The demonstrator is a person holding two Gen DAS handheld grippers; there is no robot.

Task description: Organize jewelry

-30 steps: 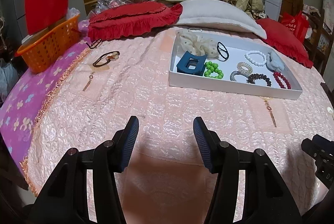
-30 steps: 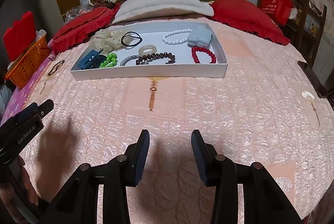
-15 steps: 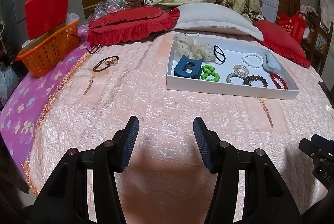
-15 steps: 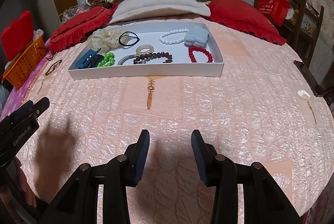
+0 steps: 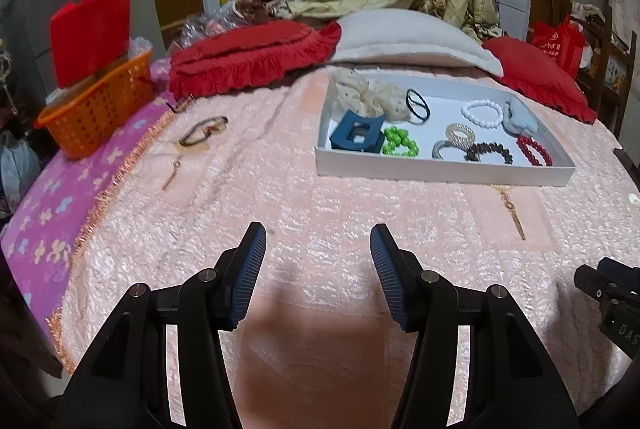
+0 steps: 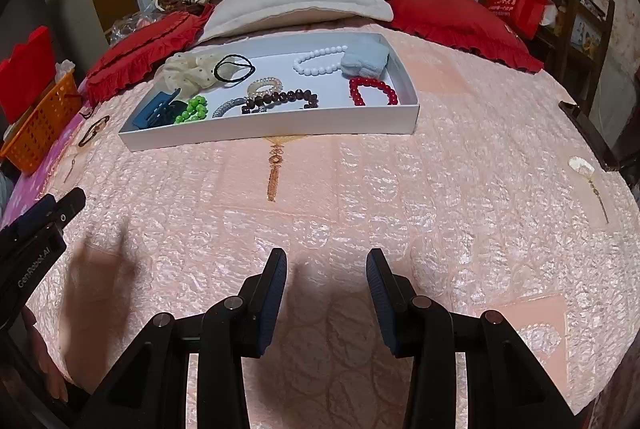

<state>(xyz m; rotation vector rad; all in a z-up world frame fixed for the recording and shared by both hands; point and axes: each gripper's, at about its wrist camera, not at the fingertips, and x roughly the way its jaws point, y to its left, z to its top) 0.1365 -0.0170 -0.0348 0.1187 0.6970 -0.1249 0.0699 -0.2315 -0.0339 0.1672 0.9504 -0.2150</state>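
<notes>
Right now I hold both tongs low over the pink quilted bedspread (image 5: 320,189), and neither has anything in it. My left gripper (image 5: 318,249) stands with its jaws spread wide, only bedspread showing between the blue pads. My right gripper (image 6: 326,271) is the same, jaws apart and empty, hovering nearer the foot of the bed.

The white tray (image 6: 280,123) lies ahead of both, toward the pillows. In it I see a cream scrunchie (image 5: 368,95) at the far left corner, a black hair tie (image 5: 418,107) touching it, a blue claw clip (image 5: 356,137) at the near left, and green beads (image 5: 400,147) just beside the clip. Further along lie a white bead bracelet (image 5: 482,113), a pale blue cloth piece (image 5: 520,119), a dark brown bead bracelet (image 5: 490,151) and a red bead bracelet (image 5: 534,151) at the right end.

One dark bracelet (image 5: 204,129) lies outside the tray, well apart to its left on the bedspread, near the orange basket (image 5: 96,109). Red pillows (image 5: 252,57) and a white pillow (image 5: 404,37) lie beyond the tray.
</notes>
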